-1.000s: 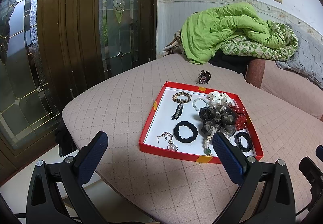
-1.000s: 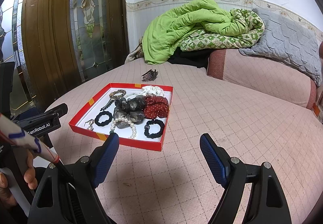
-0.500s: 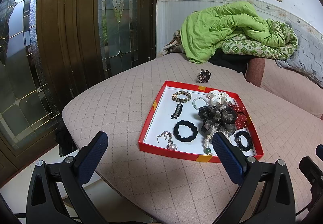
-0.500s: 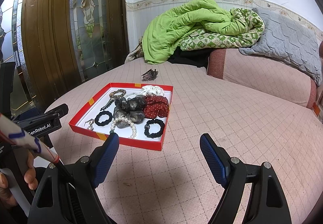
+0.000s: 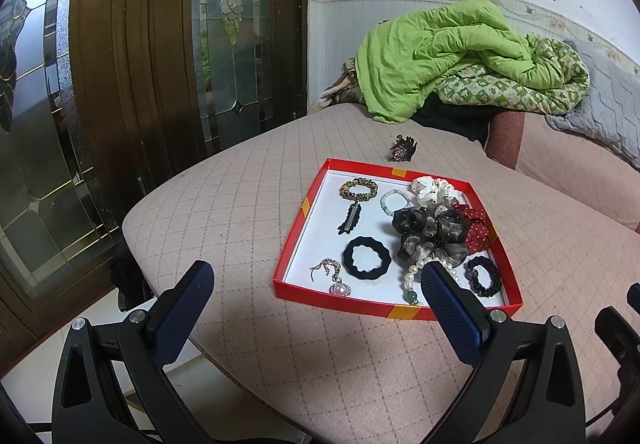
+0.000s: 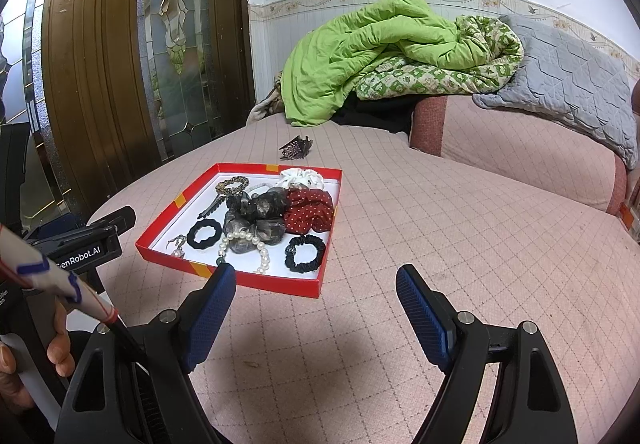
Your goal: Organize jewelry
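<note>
Both grippers hang above the near edge of the pink quilted bed (image 5: 224,204), jaws spread wide and holding nothing: the left gripper (image 5: 316,284) faces the red tray's near-left corner, the right gripper (image 6: 316,288) sits just right of the tray's near side.

Red tray (image 5: 298,220) lies on the bed just beyond them. Along its near side rest a pearl pendant chain (image 5: 334,278), a black scalloped hair tie (image 5: 367,258), a pearl bracelet (image 6: 262,256) and a small black scrunchie (image 6: 306,252). Mid-tray, a grey sheer scrunchie (image 5: 430,230) touches a red dotted scrunchie (image 6: 310,210); a black hair clip (image 5: 350,218) lies to the left. At the far side sit a leopard scrunchie (image 5: 359,189), a pale bead bracelet (image 5: 394,200) and a white scrunchie (image 5: 432,190).

Beyond the tray, apart from it, a brown claw clip (image 5: 402,150) rests on the bed. Farthest, a green quilt (image 5: 440,52) is heaped by the wall.
</note>
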A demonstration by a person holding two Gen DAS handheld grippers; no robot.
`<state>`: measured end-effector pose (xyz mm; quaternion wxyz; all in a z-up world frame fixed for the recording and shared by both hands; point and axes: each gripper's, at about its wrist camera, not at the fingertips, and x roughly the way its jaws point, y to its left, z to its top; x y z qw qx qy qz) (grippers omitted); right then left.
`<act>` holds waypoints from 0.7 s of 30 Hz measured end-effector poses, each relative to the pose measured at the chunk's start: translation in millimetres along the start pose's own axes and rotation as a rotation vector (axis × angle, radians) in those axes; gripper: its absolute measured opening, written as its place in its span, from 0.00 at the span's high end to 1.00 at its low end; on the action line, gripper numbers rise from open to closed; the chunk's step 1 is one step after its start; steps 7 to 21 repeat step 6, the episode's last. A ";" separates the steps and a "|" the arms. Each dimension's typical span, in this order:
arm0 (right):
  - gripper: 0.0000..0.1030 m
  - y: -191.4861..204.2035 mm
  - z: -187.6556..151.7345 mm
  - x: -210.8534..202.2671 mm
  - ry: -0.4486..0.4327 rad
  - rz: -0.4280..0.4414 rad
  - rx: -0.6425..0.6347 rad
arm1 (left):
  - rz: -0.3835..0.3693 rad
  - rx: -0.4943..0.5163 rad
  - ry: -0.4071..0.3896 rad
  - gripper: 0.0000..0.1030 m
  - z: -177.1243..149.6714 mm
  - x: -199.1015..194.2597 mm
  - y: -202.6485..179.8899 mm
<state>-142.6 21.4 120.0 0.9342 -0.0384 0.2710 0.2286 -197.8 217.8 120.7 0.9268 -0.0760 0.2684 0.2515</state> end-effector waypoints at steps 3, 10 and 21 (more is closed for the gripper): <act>0.17 -6.1 -1.4 -0.8 0.002 0.000 0.021 | 0.029 0.052 0.015 0.00 2.2 0.7 -9.2; 0.17 -24.3 -2.2 -4.8 0.000 -0.019 0.082 | 0.014 0.166 -0.029 0.00 3.6 -7.3 -34.2; 0.17 -24.3 -2.2 -4.8 0.000 -0.019 0.082 | 0.014 0.166 -0.029 0.00 3.6 -7.3 -34.2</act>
